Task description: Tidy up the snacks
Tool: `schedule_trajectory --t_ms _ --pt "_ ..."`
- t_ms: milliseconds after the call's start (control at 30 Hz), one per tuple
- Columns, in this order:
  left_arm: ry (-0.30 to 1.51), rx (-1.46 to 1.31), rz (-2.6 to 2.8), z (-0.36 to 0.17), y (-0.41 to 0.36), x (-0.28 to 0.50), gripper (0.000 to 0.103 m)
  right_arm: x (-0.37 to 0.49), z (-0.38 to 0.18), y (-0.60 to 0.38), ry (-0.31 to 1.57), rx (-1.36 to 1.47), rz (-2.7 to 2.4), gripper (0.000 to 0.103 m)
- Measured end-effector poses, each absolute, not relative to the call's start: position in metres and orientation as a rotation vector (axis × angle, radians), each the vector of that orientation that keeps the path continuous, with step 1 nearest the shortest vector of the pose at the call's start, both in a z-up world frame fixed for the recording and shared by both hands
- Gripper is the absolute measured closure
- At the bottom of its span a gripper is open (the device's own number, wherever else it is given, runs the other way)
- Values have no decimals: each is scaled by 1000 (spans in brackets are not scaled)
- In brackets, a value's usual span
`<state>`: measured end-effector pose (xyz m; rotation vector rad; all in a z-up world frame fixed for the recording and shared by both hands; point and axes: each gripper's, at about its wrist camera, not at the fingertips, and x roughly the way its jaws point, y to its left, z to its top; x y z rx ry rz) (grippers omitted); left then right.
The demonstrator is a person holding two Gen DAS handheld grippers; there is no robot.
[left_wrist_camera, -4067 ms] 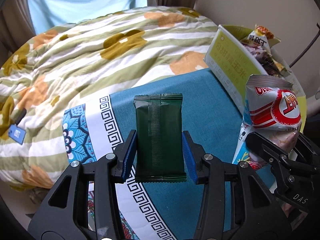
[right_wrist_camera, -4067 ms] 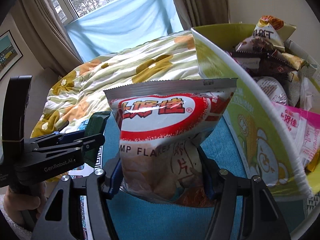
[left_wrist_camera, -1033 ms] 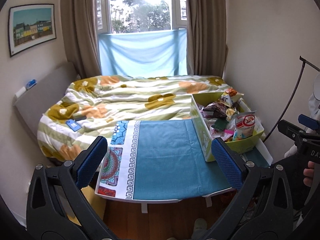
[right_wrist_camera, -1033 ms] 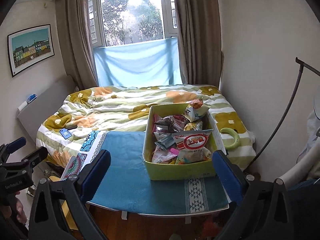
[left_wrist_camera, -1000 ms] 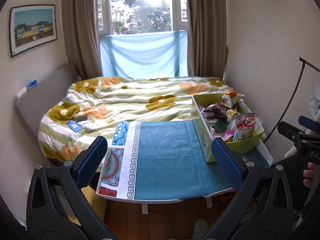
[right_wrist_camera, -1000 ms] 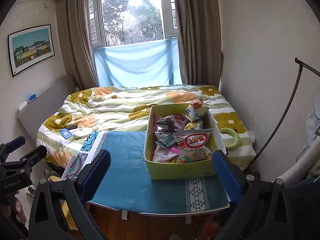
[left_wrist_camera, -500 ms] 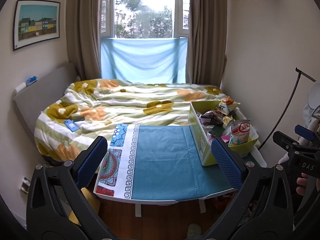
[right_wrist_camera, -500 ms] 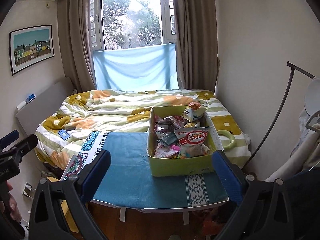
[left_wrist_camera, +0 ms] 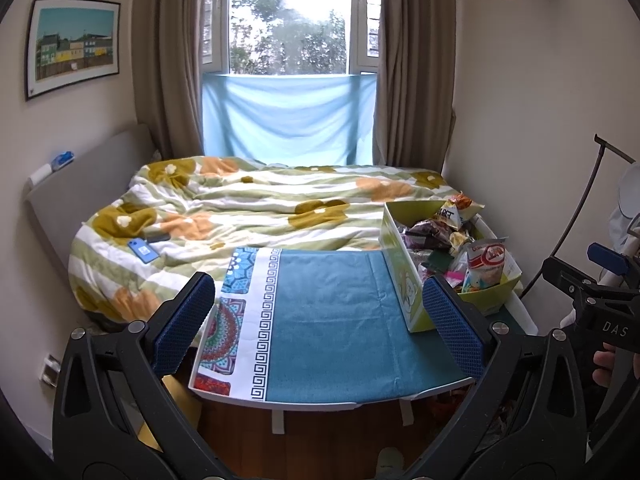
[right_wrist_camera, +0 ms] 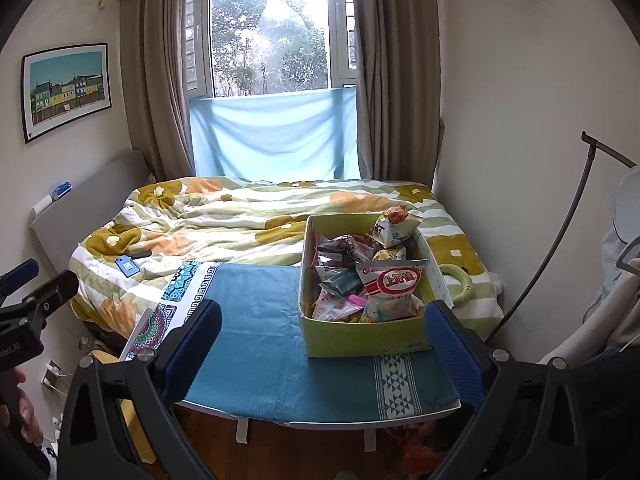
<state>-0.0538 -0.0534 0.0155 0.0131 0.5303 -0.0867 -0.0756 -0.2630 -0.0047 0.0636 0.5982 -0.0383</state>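
Both grippers, left [left_wrist_camera: 320, 330] and right [right_wrist_camera: 322, 344], are gaping wide, empty; crinkly snack packets [right_wrist_camera: 360, 276] are filling the cardboard box [right_wrist_camera: 360, 338] at the table's [right_wrist_camera: 256, 344] right edge.

Snack box on the low table, seen past wide-spread blue pads

The left gripper [left_wrist_camera: 320, 328] holds nothing, jaws far apart. The green box [left_wrist_camera: 404, 276] full of snack packets [left_wrist_camera: 486, 266] sits at the right end of the teal-covered table [left_wrist_camera: 332, 320], against the bed [left_wrist_camera: 256, 208]. The right gripper [left_wrist_camera: 592, 288] shows at the right edge.
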Motion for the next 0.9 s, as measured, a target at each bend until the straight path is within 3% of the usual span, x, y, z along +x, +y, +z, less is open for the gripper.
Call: schedule_trajectory --t_ms 900 --pt "531 42 -59 13 -50 -46 0 -64 -11 -258 605 58 -28 2"
